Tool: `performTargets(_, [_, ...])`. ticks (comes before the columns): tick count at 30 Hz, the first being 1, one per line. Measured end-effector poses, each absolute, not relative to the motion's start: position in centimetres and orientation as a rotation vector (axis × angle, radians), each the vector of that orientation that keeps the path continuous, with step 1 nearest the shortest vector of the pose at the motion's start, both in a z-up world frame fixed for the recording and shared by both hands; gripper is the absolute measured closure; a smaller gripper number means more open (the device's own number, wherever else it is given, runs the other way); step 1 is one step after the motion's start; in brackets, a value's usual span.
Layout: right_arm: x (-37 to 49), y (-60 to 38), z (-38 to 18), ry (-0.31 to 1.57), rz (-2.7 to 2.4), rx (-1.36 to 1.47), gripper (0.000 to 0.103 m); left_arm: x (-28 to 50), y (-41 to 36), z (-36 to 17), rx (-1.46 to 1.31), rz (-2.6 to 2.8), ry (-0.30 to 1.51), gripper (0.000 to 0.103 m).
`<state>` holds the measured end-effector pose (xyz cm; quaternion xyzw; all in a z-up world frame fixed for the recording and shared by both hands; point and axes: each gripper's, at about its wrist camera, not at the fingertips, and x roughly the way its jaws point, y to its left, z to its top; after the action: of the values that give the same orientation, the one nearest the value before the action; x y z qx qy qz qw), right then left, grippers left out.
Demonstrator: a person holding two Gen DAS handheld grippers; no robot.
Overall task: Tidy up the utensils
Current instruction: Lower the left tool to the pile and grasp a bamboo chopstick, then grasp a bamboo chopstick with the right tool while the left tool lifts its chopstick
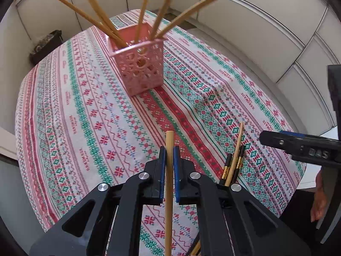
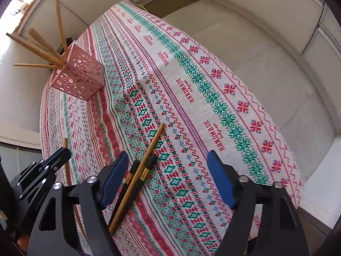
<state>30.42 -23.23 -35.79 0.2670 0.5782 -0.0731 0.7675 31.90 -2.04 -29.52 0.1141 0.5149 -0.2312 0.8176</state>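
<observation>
My left gripper [image 1: 169, 157] is shut on a light wooden chopstick [image 1: 169, 170], held above the table with its end pointing toward a pink perforated holder [image 1: 140, 68]. The holder stands at the far side and has several wooden chopsticks [image 1: 147, 6] leaning out of it. It also shows in the right wrist view [image 2: 78, 74]. My right gripper [image 2: 168, 175] is open and empty above the cloth. Just left of it lie a wooden chopstick [image 2: 147, 157] and two black chopsticks [image 2: 147, 170] with gold bands. These also show in the left wrist view [image 1: 233, 164].
The round table wears a patterned red, green and white cloth [image 1: 85, 117]. Pale cushioned seating [image 2: 255, 42] curves around its far side. A dark bin [image 1: 45, 47] stands beyond the table at the left. The left gripper shows in the right wrist view [image 2: 42, 170].
</observation>
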Motion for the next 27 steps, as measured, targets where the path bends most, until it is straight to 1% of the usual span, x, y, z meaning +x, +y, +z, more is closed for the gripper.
performTargets(1, [31.0, -23.0, -36.2, 1.274, -0.166, 0.594, 0.044, 31.8, -1.7, -29.0, 0.235, -0.490, 1.085, 0.097])
performTargets(3, [31.8, -22.2, -36.5, 1.287, -0.182, 0.591, 0.058, 31.7, -1.1, -28.2, 0.229, -0.492, 1.065, 0.097])
performTargets(7, [33.1, -20.4, -37.1, 1.307, -0.232, 0.564, 0.065, 31.2, -1.2, -27.2, 0.231, -0.489, 1.039, 0.097])
performTargets(10, [33.6, -19.9, -38.3, 1.347, -0.272, 0.573, 0.065, 31.0, -0.8, -26.7, 0.226, -0.482, 1.024, 0.097])
performTargets(13, [33.8, -19.2, -38.3, 1.322, -0.303, 0.570, 0.065, 30.9, 0.0, -26.2, 0.224, -0.466, 1.005, 0.097])
performTargets(14, [34.0, -18.9, -38.3, 1.307, -0.314, 0.567, 0.075, 30.8, 0.1, -26.0, 0.219, -0.462, 0.999, 0.097])
performTargets(15, [34.2, -18.6, -38.3, 1.295, -0.337, 0.547, 0.089, 30.9, 0.3, -25.9, 0.212, -0.457, 0.993, 0.097])
performTargets(16, [34.5, -18.2, -38.4, 1.288, -0.334, 0.533, 0.094, 30.8, 0.5, -25.6, 0.200, -0.452, 0.985, 0.097])
performTargets(20, [33.8, -16.9, -38.6, 1.203, -0.257, 0.565, 0.097, 30.1, 1.2, -24.0, 0.143, -0.425, 0.920, 0.097])
performTargets(22, [32.7, -16.3, -37.8, 1.127, -0.199, 0.589, 0.097, 29.5, 1.7, -23.2, 0.117, -0.411, 0.883, 0.097])
performTargets(27, [28.9, -14.9, -32.0, 0.894, -0.042, 0.518, 0.097, 26.9, 2.2, -21.2, 0.034, -0.398, 0.771, 0.097])
